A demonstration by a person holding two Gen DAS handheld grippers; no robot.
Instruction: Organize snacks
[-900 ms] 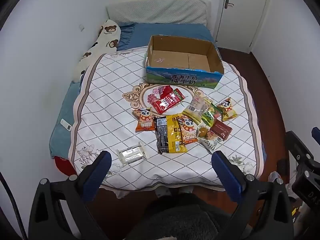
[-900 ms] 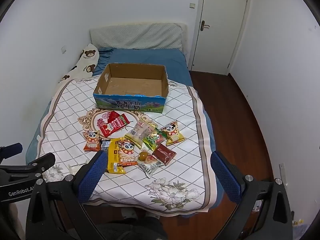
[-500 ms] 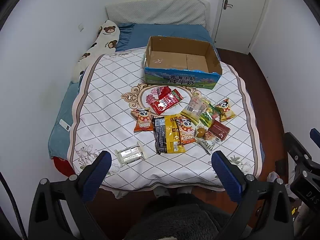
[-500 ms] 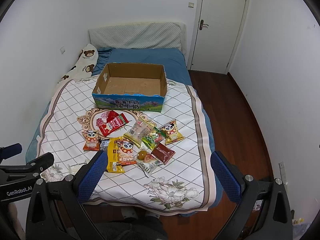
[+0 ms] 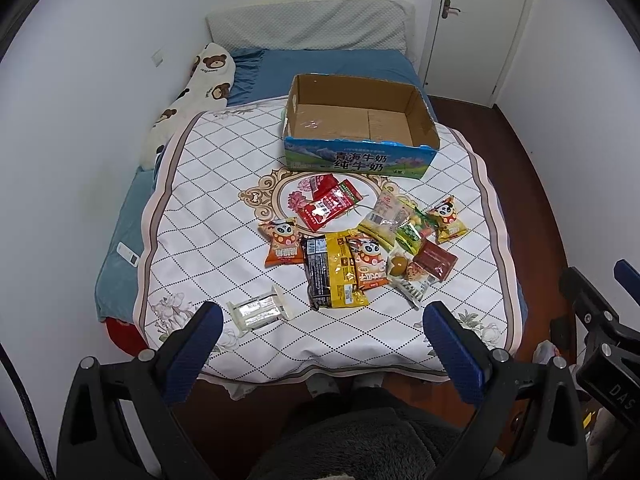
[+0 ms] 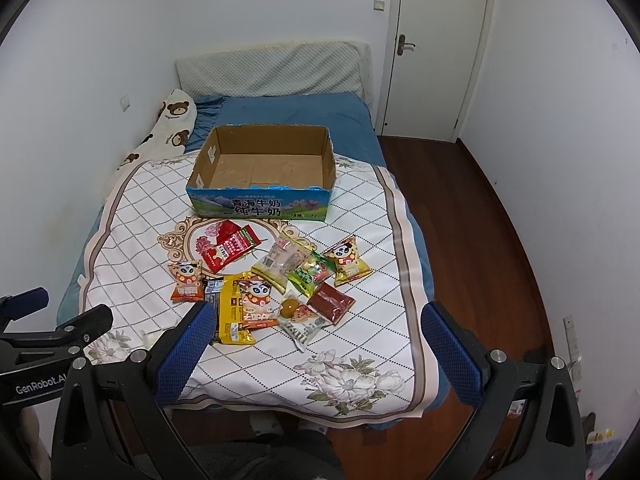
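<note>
Several snack packets [image 5: 360, 248] [image 6: 276, 280] lie scattered in the middle of a quilted cloth on the bed. They include red sachets [image 5: 330, 204], panda bags [image 5: 282, 242] and a yellow-black bar pack [image 5: 334, 274]. A white wrapped bar [image 5: 260, 310] lies apart at the near left. Behind them stands an empty cardboard box [image 5: 356, 120] [image 6: 264, 166] with a blue printed front. My left gripper [image 5: 320, 316] hangs open above the bed's near edge, nothing between its fingers. My right gripper [image 6: 316, 316] is open too, high over the near snacks.
A bear-print pillow [image 5: 192, 96] lies along the left wall and a grey headboard cushion [image 5: 308, 30] at the back. A white door [image 6: 436, 48] and dark wood floor [image 6: 480, 240] are to the right. A person's dark-clad legs [image 5: 360, 440] show at the bottom edge.
Both views have shifted slightly: the bed and snacks sit a little lower and nearer the middle of the frame. Nothing on the bed has moved, and both grippers stay open.
</note>
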